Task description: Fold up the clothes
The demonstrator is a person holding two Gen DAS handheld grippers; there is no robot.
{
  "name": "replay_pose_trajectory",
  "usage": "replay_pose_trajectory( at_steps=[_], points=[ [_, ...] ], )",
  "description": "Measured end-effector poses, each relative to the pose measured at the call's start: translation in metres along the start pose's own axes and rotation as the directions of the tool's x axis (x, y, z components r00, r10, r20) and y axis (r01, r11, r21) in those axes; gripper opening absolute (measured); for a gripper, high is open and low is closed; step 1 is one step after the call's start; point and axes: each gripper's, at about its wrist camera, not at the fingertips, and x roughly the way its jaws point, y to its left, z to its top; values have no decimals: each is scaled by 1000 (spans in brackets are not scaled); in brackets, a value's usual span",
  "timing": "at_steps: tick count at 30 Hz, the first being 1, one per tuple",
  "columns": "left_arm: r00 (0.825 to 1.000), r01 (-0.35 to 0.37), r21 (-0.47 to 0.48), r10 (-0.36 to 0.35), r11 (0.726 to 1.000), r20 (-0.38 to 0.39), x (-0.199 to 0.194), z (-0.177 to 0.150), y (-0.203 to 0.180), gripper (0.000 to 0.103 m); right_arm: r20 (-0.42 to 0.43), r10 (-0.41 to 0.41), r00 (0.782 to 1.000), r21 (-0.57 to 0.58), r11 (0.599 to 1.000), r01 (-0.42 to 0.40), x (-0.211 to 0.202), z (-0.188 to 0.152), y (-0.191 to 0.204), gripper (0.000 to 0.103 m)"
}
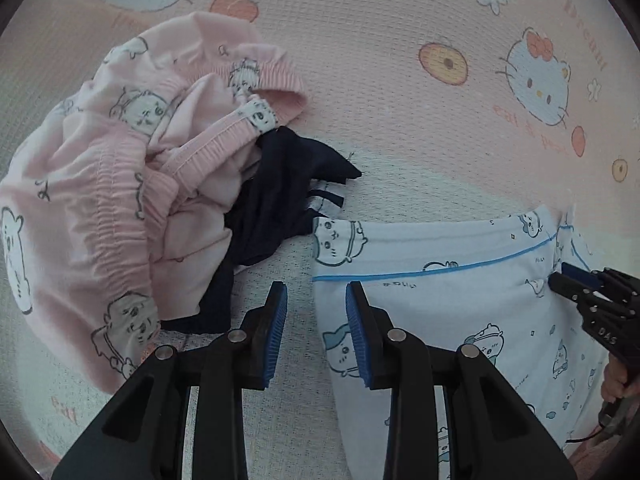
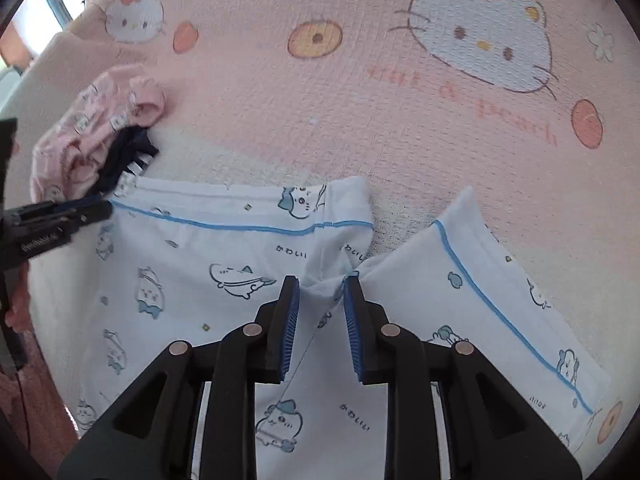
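Note:
White shorts with blue piping and cartoon prints (image 2: 208, 264) lie flat on the pink Hello Kitty sheet, both legs spread apart. My right gripper (image 2: 321, 280) is open, its jaws on either side of the bunched crotch fabric between the legs. My left gripper (image 1: 316, 288) is open over the left leg's edge (image 1: 420, 256), one finger over the shorts and one over the bare sheet. In the right wrist view the left gripper (image 2: 92, 210) sits at the shorts' left hem. In the left wrist view the right gripper (image 1: 560, 280) touches the shorts at the far right.
A crumpled pile of pink printed clothes (image 1: 100, 200) with a dark navy garment (image 1: 280, 192) lies just left of the shorts, also seen in the right wrist view (image 2: 100, 128). The pink Hello Kitty sheet (image 2: 400, 120) stretches beyond.

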Motion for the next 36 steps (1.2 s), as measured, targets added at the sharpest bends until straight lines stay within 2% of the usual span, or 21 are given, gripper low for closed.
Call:
replay_pose_trajectory(
  at_steps=[1,4,7,9,11,14,17,19,22,25,29,36],
  points=[
    [1000,17,6,-17,1000,0,1,0,-1,32,-26,-16,1000,4,1000,16,8,0,-3,23],
    [997,79,26,-79,997,7,4,5,-8,32,-18,8,1000,77,997,-7,4,-11,-22,22],
    [990,143,31,-143,989,5,13,4,-13,32,-13,-37,999,162,986,39,-1,-26,-49,22],
    [990,141,9,-141,990,10,17,4,-11,32,-2,-1,1000,239,971,1,-5,-32,-67,22],
    [991,136,-19,-136,991,11,20,2,-7,32,17,-26,1000,249,968,21,-13,-30,-70,26],
    [988,157,-34,-157,987,5,18,-3,-3,32,88,-22,996,165,986,7,-25,-14,-52,27],
    [990,139,4,-139,990,-2,14,-9,-10,32,52,-5,999,101,995,0,-13,4,-34,27],
    [990,141,10,-141,990,-9,16,-10,-12,32,-22,-15,1000,61,998,16,10,12,-24,27],
    [989,150,10,-150,989,-14,18,-10,-13,32,-52,-57,997,2,998,57,19,6,-21,26],
    [988,153,1,-153,988,-5,14,-11,-5,32,-59,-89,994,61,994,92,15,-4,-42,27],
    [982,189,-43,-189,981,3,22,-7,2,32,-57,-80,995,53,995,83,20,4,-38,28],
    [976,220,7,-220,976,3,28,4,-2,32,-52,-63,997,29,998,64,29,20,-28,30]
  ],
)
